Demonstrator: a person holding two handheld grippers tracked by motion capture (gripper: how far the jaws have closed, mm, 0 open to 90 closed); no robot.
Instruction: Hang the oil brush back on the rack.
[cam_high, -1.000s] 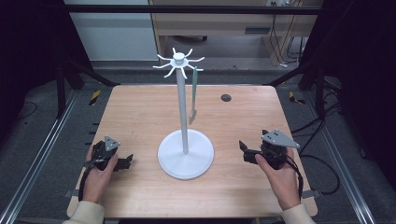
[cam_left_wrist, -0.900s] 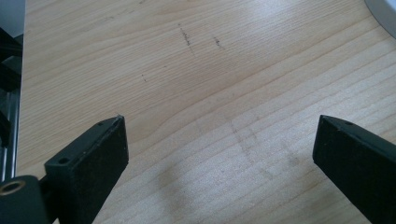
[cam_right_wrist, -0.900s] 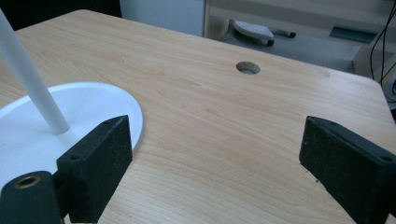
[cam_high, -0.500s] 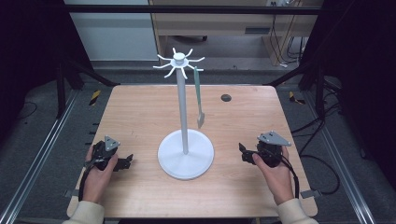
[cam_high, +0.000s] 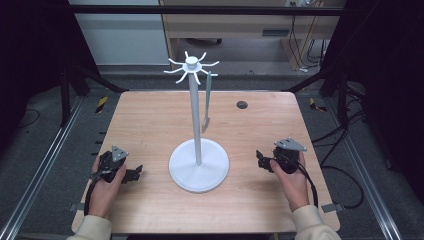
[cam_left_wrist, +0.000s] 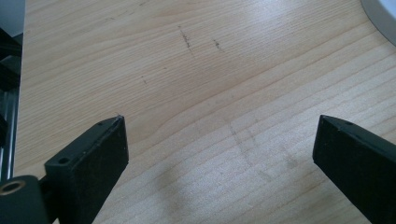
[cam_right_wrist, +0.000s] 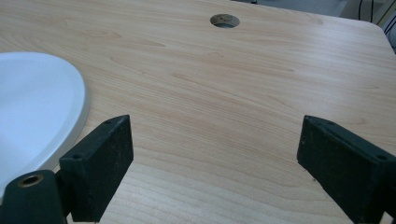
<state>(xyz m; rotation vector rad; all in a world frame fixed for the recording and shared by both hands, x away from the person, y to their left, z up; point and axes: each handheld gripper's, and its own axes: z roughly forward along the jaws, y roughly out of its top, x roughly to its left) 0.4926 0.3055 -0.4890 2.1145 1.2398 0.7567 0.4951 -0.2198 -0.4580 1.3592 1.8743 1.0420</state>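
Note:
A white stand (cam_high: 196, 120) with a round base (cam_high: 199, 172) rises from the middle of the wooden table (cam_high: 145, 125). Its top carries a ring of hooks (cam_high: 191, 65). A slim green utensil (cam_high: 207, 102) hangs from a hook on the right side, clear of the table. My left gripper (cam_high: 131, 174) rests low near the front left, open, with bare wood between its fingers in the left gripper view (cam_left_wrist: 219, 135). My right gripper (cam_high: 261, 160) sits to the right of the base, open and holding nothing (cam_right_wrist: 215, 135). The base edge (cam_right_wrist: 37, 107) lies left of its jaws.
A small round hole (cam_high: 242, 104) is set in the table at the back right, and it is ahead of the jaws in the right gripper view (cam_right_wrist: 224, 20). Metal frame rails (cam_high: 45, 165) run along both sides of the table. Cables (cam_high: 345, 175) trail off the right edge.
The hanging green utensil swung a little to the right and has come back beside the pole. Both hands and grippers have barely moved.

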